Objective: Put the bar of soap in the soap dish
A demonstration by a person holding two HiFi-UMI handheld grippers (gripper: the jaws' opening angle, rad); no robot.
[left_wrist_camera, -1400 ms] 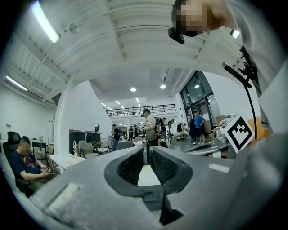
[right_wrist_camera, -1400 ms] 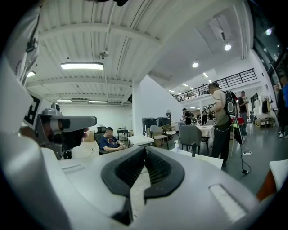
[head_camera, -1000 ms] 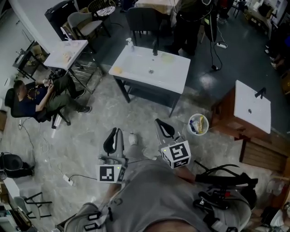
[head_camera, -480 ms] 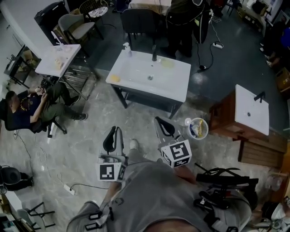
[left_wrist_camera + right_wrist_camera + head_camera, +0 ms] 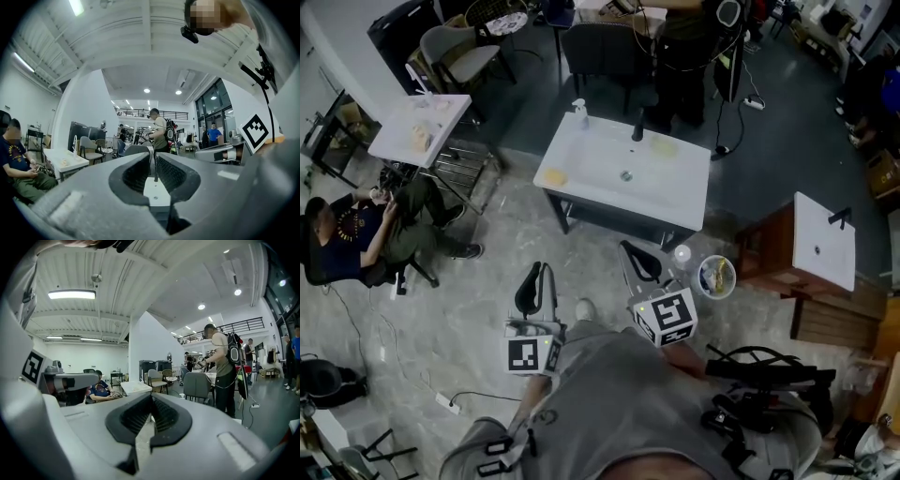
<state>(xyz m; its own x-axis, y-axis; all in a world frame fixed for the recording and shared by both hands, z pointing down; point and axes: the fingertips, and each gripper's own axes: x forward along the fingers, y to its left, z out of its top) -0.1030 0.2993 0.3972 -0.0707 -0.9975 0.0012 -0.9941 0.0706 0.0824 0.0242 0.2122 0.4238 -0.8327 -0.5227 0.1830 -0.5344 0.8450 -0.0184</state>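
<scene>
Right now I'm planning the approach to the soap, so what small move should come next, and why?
Probably step closer to the white sink table. The left gripper and right gripper are both shut and empty over the floor, short of it. What looks like the yellow soap bar lies at its left end.

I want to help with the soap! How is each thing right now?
Left gripper: jaws shut, empty.
Right gripper: jaws shut, empty.
Yellow bar, likely the soap: lying on the sink, untouched.
Pale dish by the tap: looks empty.
Pump bottle: standing upright.
Bucket: upright, stuff inside.
</scene>
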